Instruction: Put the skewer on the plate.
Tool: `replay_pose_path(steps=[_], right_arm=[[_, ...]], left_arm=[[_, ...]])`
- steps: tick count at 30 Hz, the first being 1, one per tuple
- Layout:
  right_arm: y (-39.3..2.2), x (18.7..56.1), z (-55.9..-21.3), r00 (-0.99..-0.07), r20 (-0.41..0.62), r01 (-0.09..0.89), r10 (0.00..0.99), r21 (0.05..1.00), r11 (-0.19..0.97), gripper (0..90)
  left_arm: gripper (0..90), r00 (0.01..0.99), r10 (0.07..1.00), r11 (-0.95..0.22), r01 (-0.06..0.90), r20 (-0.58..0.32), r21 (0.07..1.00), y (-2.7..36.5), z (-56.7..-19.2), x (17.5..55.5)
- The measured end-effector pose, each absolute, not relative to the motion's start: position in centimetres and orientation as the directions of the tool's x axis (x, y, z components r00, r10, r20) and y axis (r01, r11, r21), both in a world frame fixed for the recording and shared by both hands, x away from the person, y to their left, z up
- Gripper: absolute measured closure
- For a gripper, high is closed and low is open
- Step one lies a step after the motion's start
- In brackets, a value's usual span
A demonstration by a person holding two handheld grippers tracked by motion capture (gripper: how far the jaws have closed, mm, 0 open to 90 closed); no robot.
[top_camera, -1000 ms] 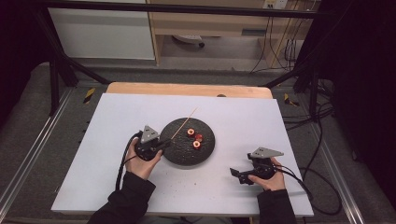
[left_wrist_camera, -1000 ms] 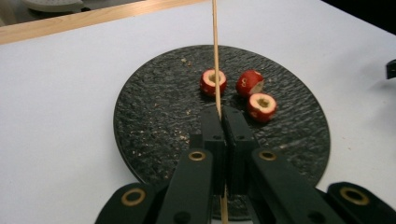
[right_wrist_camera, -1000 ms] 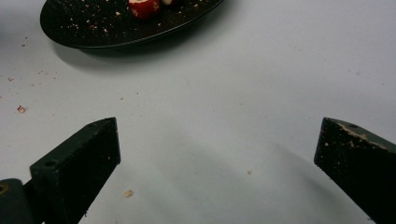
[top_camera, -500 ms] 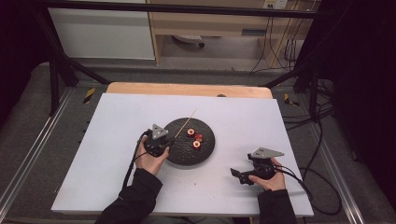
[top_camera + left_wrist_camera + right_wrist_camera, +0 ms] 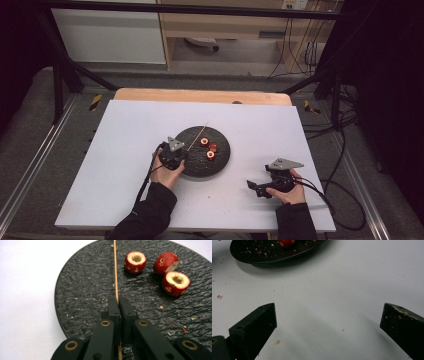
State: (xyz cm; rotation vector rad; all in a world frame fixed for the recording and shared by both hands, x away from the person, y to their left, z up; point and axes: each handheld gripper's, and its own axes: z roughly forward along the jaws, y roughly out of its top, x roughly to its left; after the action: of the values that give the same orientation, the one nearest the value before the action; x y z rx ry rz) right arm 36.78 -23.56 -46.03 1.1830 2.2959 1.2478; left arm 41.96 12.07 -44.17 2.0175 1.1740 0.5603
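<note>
A round black slate plate [image 5: 199, 169] lies mid-table with three cored red fruit pieces [image 5: 210, 154] on it. In the left gripper view they sit at the upper right [image 5: 135, 262], [image 5: 166, 263], [image 5: 176, 283] of the plate [image 5: 80, 297]. My left gripper [image 5: 183, 153] is over the plate's left edge, shut on a thin wooden skewer [image 5: 115, 270]. The skewer [image 5: 199, 134] points away across the plate. My right gripper [image 5: 254, 188] rests on the table to the right of the plate. Its jaws [image 5: 328, 320] stand wide apart with nothing between them.
Crumbs dot the white tabletop [image 5: 125, 150] near the plate [image 5: 274, 255]. A red fruit piece [image 5: 286, 243] shows at the top edge of the right gripper view. A wooden strip [image 5: 200, 95] borders the table's far side. Cables [image 5: 325, 195] trail off right.
My left hand has moved right and down, from beside the plate to over its left edge. The right hand has kept still.
</note>
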Motion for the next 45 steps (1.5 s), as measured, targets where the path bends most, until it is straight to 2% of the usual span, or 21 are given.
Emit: replay_pose_path(steps=[14, 18, 24, 32, 40, 45], right_arm=[[-23.5, 36.8, -46.0, -0.629, 0.133, 0.528, 0.766, 0.796, 0.296, 1.2], [-23.5, 36.7, -46.0, -0.628, 0.135, 0.53, 0.767, 0.795, 0.294, 1.2], [-23.6, 36.7, -46.0, -0.628, 0.133, 0.528, 0.766, 0.796, 0.295, 1.2], [-23.5, 36.7, -46.0, -0.627, 0.134, 0.529, 0.768, 0.796, 0.292, 1.2], [-23.6, 36.7, -46.0, -0.626, 0.138, 0.529, 0.768, 0.798, 0.289, 1.2], [-23.5, 36.6, -46.0, -0.628, 0.138, 0.53, 0.766, 0.797, 0.291, 1.0]], left_arm=[[87.1, 0.493, 0.87, -0.324, 0.562, 0.007, 0.761, 11.7, -44.5, 42.0], [81.5, 0.517, 0.856, -0.333, 0.558, -0.004, 0.76, 11.8, -44.4, 41.9], [67.1, 0.567, 0.824, -0.353, 0.525, -0.009, 0.774, 12.5, -43.6, 41.3], [42.9, 0.633, 0.773, -0.368, 0.495, -0.038, 0.787, 14.8, -42.3, 40.2], [24.1, 0.682, 0.731, -0.403, 0.473, -0.036, 0.783, 17.8, -42.0, 38.9], [16.6, 0.689, 0.725, -0.406, 0.463, -0.031, 0.788, 19.9, -42.3, 37.8]])
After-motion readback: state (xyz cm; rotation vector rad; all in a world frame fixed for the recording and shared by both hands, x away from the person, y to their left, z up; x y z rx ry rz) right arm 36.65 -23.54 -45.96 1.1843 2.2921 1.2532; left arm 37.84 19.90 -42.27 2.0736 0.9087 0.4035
